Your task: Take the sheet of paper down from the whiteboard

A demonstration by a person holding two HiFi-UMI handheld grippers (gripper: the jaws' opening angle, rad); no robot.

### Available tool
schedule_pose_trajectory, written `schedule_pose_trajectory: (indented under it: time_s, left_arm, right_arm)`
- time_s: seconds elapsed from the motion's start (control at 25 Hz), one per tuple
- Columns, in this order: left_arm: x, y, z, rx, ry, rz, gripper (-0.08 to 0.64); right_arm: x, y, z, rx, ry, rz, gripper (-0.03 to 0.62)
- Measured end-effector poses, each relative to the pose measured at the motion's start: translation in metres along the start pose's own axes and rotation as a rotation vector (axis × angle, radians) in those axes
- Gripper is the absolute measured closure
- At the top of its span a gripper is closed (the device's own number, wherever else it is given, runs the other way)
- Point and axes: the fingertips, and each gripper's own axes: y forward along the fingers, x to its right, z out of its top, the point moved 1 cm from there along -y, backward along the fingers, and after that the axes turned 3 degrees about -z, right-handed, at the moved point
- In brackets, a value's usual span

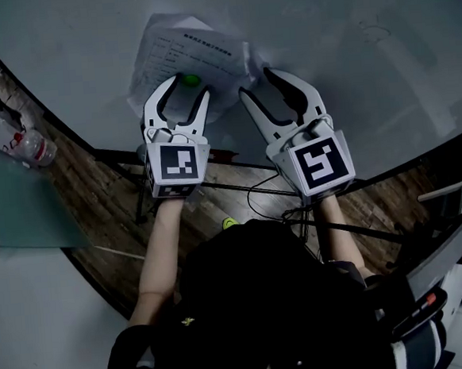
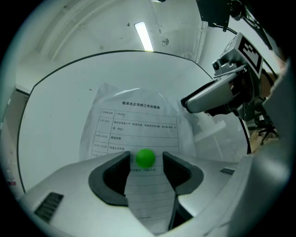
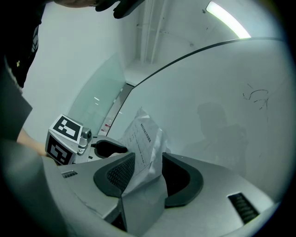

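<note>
A printed sheet of paper hangs creased on the whiteboard, pinned by a round green magnet. My left gripper is open against the sheet, one jaw on each side of the magnet. In the left gripper view the magnet sits between the fingertips with a gap on both sides. My right gripper is open at the sheet's right edge. The right gripper view shows that crumpled edge of the paper lying between the jaws of my right gripper.
Below the board are its dark stand legs and cables over a wooden floor. A plastic bottle lies at the left next to a pale green panel. A faint scribble marks the board to the right.
</note>
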Motion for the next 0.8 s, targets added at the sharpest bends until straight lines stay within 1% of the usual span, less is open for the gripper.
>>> schedule_pose_trajectory:
  time_s: [0.16, 0.36, 0.44, 0.8]
  left_arm:
    - [-0.002, 0.0019, 0.0029, 0.004, 0.019, 0.025, 0.356]
    - [-0.0073, 0.0019, 0.0057, 0.005, 0.049, 0.085, 0.385]
    - [-0.0074, 0.0023, 0.0059, 0.002, 0.061, 0.096, 0.396]
    - [-0.0064, 0.0018, 0.0082, -0.012, 0.101, 0.119, 0.397]
  right_arm:
    - [0.002, -0.0009, -0.0005, -0.003, -0.003, -0.005, 0.426]
    - [0.0025, -0.0007, -0.0015, -0.005, -0.003, -0.002, 0.426]
    - [0.0024, -0.0004, -0.0014, -0.004, -0.003, -0.001, 0.426]
    - [0.0032, 0.0018, 0.0008, -0.009, -0.009, -0.005, 0.426]
